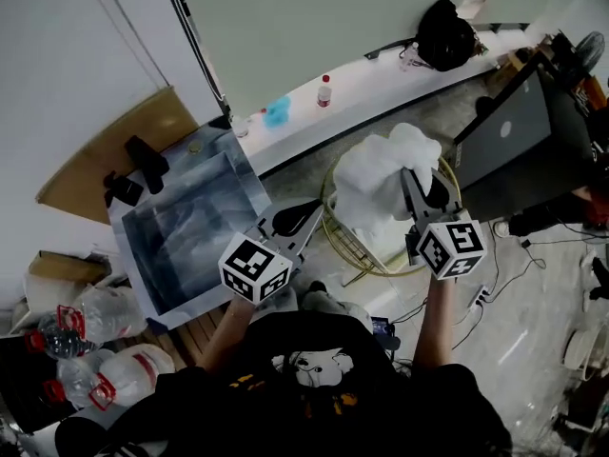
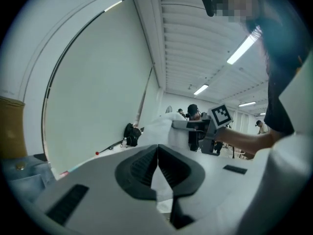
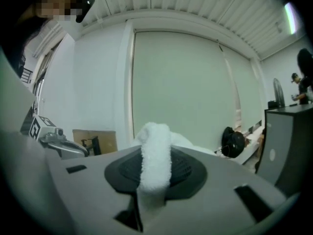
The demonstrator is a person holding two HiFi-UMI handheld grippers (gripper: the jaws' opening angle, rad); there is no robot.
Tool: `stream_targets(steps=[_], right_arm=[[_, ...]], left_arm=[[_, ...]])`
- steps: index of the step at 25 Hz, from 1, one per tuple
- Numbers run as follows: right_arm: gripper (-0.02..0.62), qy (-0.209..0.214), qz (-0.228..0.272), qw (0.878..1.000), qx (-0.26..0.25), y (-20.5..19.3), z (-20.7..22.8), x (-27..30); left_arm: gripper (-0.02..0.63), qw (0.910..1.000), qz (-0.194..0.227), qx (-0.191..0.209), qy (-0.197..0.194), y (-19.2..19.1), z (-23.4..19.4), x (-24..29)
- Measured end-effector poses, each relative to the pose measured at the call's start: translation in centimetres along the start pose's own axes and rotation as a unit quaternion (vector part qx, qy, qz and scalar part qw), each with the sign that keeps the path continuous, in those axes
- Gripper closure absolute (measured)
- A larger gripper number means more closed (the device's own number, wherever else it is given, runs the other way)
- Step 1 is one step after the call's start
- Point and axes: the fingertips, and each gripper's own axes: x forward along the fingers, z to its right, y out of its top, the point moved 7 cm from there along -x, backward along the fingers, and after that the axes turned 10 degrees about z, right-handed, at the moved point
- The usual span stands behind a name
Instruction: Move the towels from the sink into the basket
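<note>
The right gripper (image 3: 155,153) pinches 1 fold of the white towel (image 1: 381,174) between its fingers, the bulk hanging beyond them over the wire basket (image 1: 344,244): lower it inside before releasing, while the left gripper (image 2: 157,155) has its fingers pressed together, empty.

Ceiling strip lights (image 2: 243,48) lit the room softly and evenly. Both gripper views were fisheye-warped, with dark, vignetted corners.
</note>
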Motion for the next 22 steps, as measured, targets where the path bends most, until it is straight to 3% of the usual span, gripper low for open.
stream_targets(steps=[10, 17, 22], right_arm=[[0.509, -0.118, -0.068, 0.99, -0.02, -4.8, 9.1, -7.9], [0.509, -0.163, -0.142, 0.976, 0.0, -11.8, 12.3, -10.8], [0.508, -0.17, -0.199, 0.964, 0.035, -18.5, 13.3, -11.1]], left_arm=[[0.598, 0.9966, -0.033, -0.008, -0.076, -2.3, 4.5, 7.2], [0.598, 0.9933, -0.058, -0.011, -0.099, -3.7, 6.0, 9.9], [0.598, 0.992, -0.071, -0.011, -0.104, -4.3, 6.3, 11.2]])
